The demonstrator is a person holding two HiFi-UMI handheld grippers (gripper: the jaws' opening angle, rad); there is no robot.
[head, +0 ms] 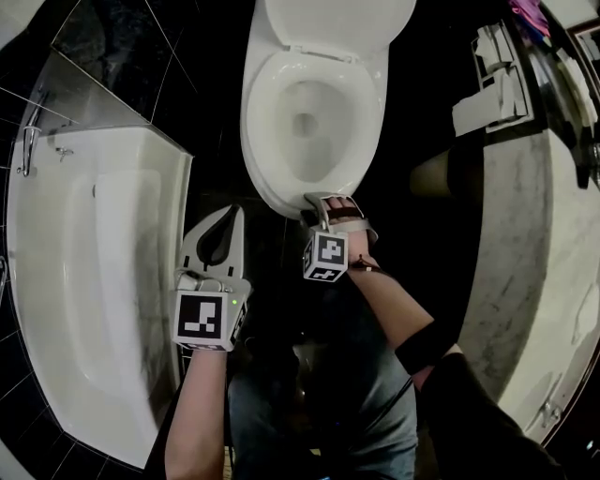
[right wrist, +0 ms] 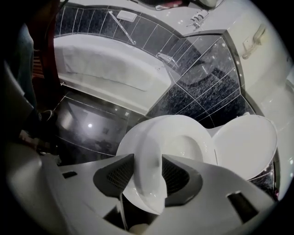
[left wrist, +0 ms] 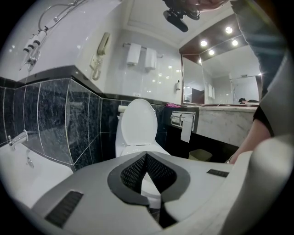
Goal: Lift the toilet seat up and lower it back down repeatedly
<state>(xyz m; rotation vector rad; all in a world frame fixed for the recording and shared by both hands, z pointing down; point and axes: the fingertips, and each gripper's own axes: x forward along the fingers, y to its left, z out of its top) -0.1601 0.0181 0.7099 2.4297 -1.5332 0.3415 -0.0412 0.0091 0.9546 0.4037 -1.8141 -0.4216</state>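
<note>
toilet seat (head: 261, 122) is down on the bowl (head: 314, 131). it is a smooth glossy white oval ring, thick and rounded at the rim. lid (head: 337, 23) is up against the back, same glossy white, a flat oval. right gripper (head: 330, 202) is at the front edge of the seat. its jaws pinch the seat rim, with dark cross-hatched pads (right wrist: 117, 176) against both sides of it in the right gripper view. left gripper (head: 232, 214) sits low, left of the toilet, well apart from it. its jaws are pressed together at the tips with nothing between them, leaving a teardrop gap behind. gripper bodies are matte light grey, each with a black-and-white marker cube. floor (head: 272, 272) is dark shiny tile with reflections. wall tiles (left wrist: 55, 119) are dark marbled stone in big squares, white glossy wall above. white bathtub (head: 103, 281) has a long curved edge, left of the toilet. pale veined stone counter (head: 534, 281) on the right. mirror (left wrist: 229, 78) with round ceiling lights above it, paper holder (left wrist: 186, 121) under the counter, small bin (left wrist: 200, 155) on the floor.
</note>
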